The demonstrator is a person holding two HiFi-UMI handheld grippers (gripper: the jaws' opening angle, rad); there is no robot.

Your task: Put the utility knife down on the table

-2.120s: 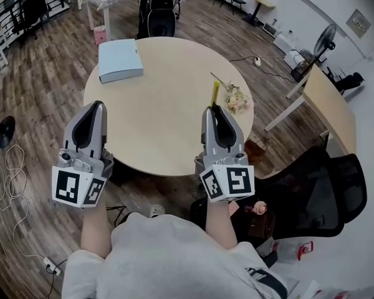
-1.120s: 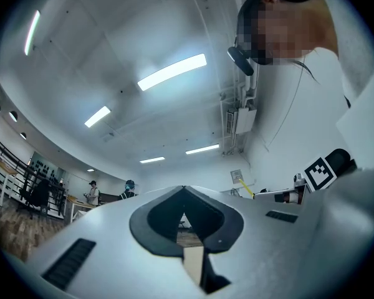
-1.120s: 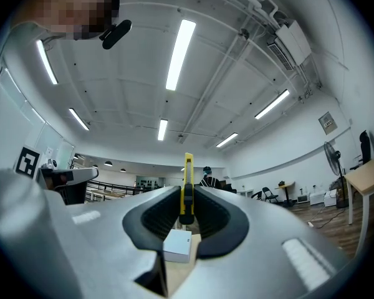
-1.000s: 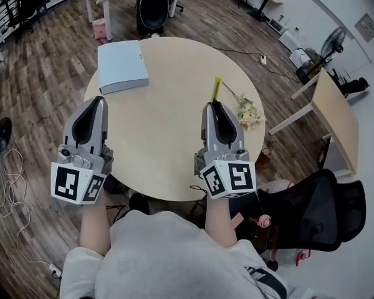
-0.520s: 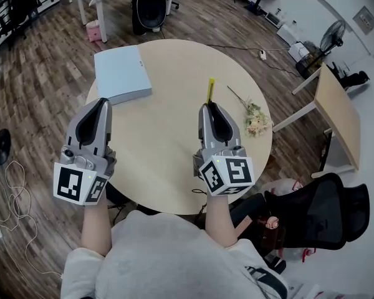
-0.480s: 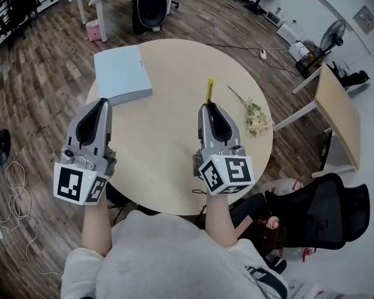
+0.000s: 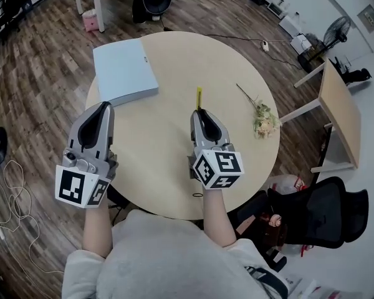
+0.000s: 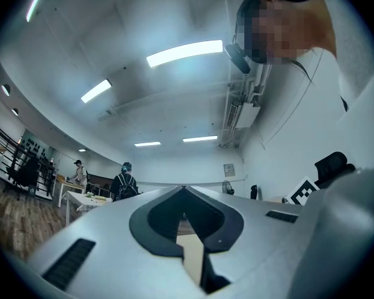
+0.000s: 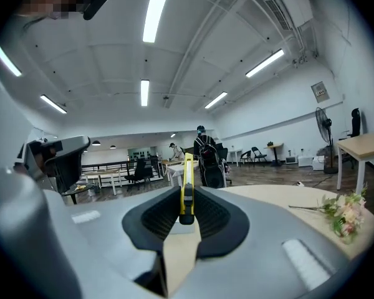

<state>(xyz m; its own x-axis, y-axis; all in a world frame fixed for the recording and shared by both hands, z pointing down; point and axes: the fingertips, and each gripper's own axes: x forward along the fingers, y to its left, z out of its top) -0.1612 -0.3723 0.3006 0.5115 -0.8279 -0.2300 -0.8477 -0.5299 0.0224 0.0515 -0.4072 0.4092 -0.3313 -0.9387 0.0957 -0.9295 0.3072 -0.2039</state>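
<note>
A yellow utility knife (image 7: 199,98) sticks out forward from my right gripper (image 7: 199,111), whose jaws are shut on it above the middle of the round wooden table (image 7: 168,136). In the right gripper view the utility knife (image 9: 186,189) stands clamped between the two dark pads, pointing away. My left gripper (image 7: 101,108) hovers over the table's left edge, shut with nothing in it. The left gripper view shows the left gripper (image 8: 183,205) with its tips closed together.
A pale blue book (image 7: 124,71) lies at the table's back left. A small sprig of flowers (image 7: 262,116) lies near the right rim. A black office chair (image 7: 318,213) stands at the lower right, a beige desk (image 7: 340,114) at the right, and a fan (image 7: 336,30) behind.
My right gripper with the knife has shifted left and further over the table. The view has moved, so the book and flowers sit lower and further right.
</note>
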